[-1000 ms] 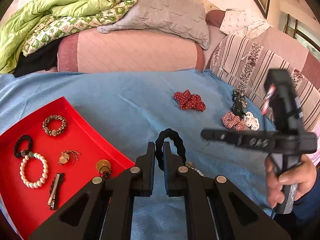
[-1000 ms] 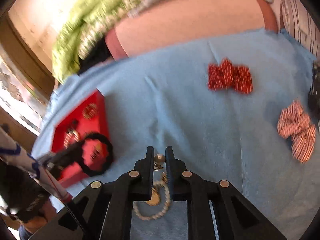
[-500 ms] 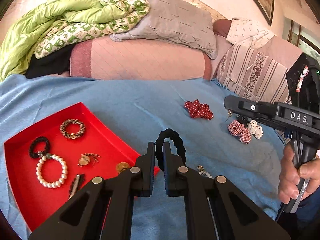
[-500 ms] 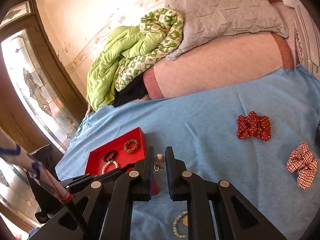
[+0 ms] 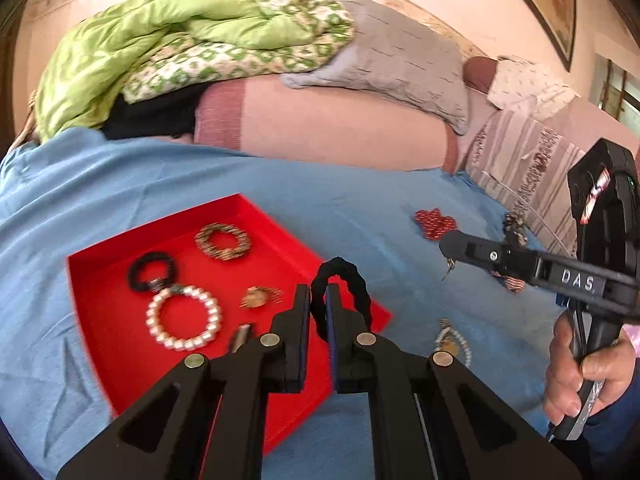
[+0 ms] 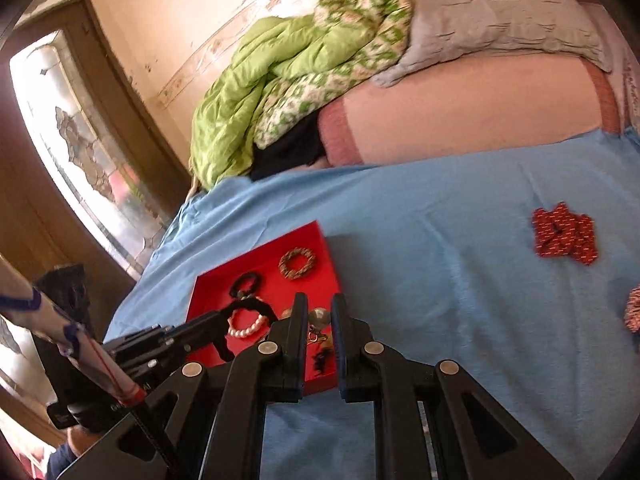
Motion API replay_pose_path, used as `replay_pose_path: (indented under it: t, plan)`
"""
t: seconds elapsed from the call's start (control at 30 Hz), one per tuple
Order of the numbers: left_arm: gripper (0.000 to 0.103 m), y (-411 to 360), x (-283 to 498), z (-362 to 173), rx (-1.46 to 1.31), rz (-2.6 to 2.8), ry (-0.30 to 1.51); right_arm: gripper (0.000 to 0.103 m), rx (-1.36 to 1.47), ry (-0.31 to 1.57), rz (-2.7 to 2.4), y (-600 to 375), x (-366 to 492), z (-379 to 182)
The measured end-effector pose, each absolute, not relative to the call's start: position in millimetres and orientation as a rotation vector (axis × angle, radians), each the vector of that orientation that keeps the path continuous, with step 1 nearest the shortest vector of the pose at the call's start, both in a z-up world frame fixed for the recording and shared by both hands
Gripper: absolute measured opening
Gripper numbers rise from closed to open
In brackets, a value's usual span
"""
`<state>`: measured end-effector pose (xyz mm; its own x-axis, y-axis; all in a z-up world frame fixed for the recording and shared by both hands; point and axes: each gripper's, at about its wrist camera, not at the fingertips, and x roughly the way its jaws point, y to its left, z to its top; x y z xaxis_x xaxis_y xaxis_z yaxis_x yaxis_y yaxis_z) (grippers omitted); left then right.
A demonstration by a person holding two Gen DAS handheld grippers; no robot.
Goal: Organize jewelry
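Observation:
My left gripper (image 5: 318, 300) is shut on a black hair tie (image 5: 352, 284) and holds it above the right corner of the red tray (image 5: 120, 352). The tray holds a pearl bracelet (image 5: 184, 318), a black scrunchie (image 5: 152, 270), a brown beaded ring (image 5: 222, 240), a gold brooch (image 5: 260, 296) and a hair clip (image 5: 240, 336). My right gripper (image 6: 319, 312) is shut on a small metal earring (image 6: 319, 317) and holds it over the tray (image 6: 256, 260). The right gripper also shows in the left wrist view (image 5: 448, 246), with the earring hanging from its tip.
A pearl necklace with a pendant (image 5: 452, 340) lies on the blue sheet (image 5: 360, 200) right of the tray. A red polka-dot bow (image 6: 564, 234) and a checked bow (image 6: 634, 312) lie farther right. Pillows and a green quilt (image 5: 160, 40) are piled at the back.
Both grippers have moved left toward the tray with their items. The right gripper lifted the earring off the sheet, away from the pearl necklace.

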<state>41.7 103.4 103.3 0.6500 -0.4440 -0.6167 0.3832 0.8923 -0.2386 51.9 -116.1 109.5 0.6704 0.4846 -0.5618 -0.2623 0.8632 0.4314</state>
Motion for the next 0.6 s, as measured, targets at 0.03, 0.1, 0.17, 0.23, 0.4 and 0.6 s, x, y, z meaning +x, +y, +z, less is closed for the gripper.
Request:
replay_pose_path:
  t: [0.03, 0.1, 0.17, 0.23, 0.4, 0.6]
  plan:
    - [0.007, 108, 42, 102, -0.092, -0.465, 0.728, 0.012, 0.324, 0.729, 0.436, -110, 53, 107]
    - [0.007, 120, 41, 98, -0.094, -0.445, 0.746, 0.012, 0.309, 0.751, 0.45, -95, 57, 100]
    - [0.007, 129, 40, 94, -0.092, -0.43, 0.763, 0.012, 0.297, 0.768, 0.457, -82, 60, 93]
    - [0.007, 139, 41, 89, -0.086, -0.408, 0.785, 0.012, 0.282, 0.781, 0.466, -70, 62, 87]
    - [0.007, 160, 40, 80, -0.086, -0.371, 0.827, 0.012, 0.269, 0.816, 0.475, -51, 69, 69]
    - [0.007, 181, 40, 69, -0.084, -0.328, 0.879, 0.012, 0.244, 0.852, 0.484, -34, 76, 52]
